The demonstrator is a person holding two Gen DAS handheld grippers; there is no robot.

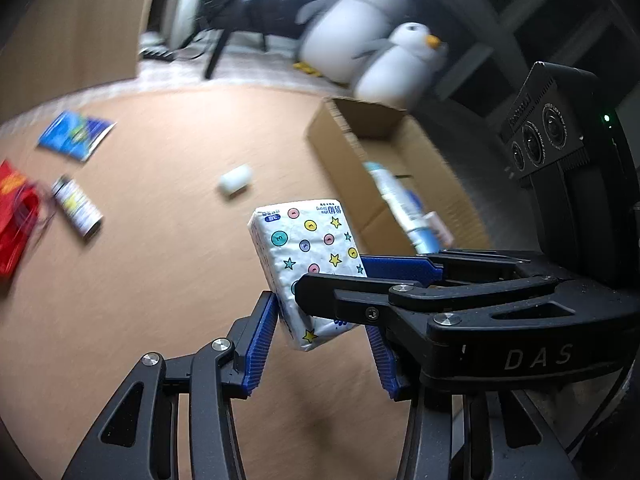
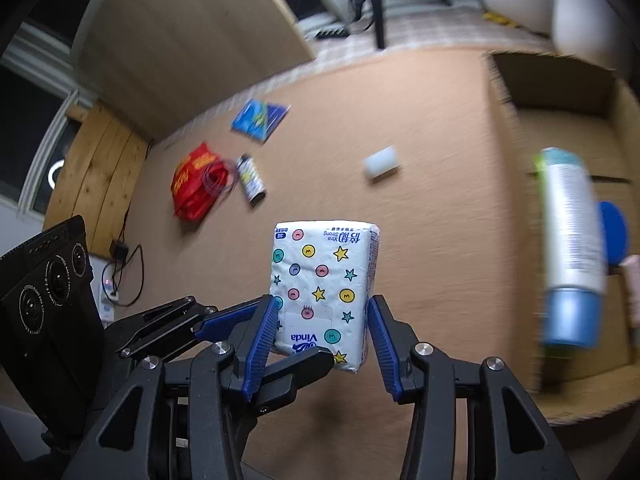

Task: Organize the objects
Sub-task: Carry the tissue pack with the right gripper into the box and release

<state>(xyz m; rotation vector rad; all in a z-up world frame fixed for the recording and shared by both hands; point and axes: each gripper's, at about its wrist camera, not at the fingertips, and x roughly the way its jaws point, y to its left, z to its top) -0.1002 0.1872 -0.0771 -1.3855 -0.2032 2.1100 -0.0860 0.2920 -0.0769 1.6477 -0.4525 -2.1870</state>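
A white tissue pack [image 1: 308, 260] printed with stars and dots is held in the air above the brown table, and it also shows in the right wrist view [image 2: 324, 292]. My left gripper [image 1: 320, 332] has its blue pads against both sides of the pack. My right gripper [image 2: 322, 340] also has its pads on both sides, crossing the left one at an angle. An open cardboard box [image 1: 352, 152] stands to the right, with a white and blue spray can [image 2: 572, 248] lying inside.
On the table lie a small white roll [image 1: 235, 178], a blue packet [image 1: 74, 134], a red bag [image 1: 14, 216] and a small labelled can [image 1: 78, 206]. Two plush penguins [image 1: 352, 24] sit behind the box. A cardboard panel [image 2: 192, 40] stands at the back left.
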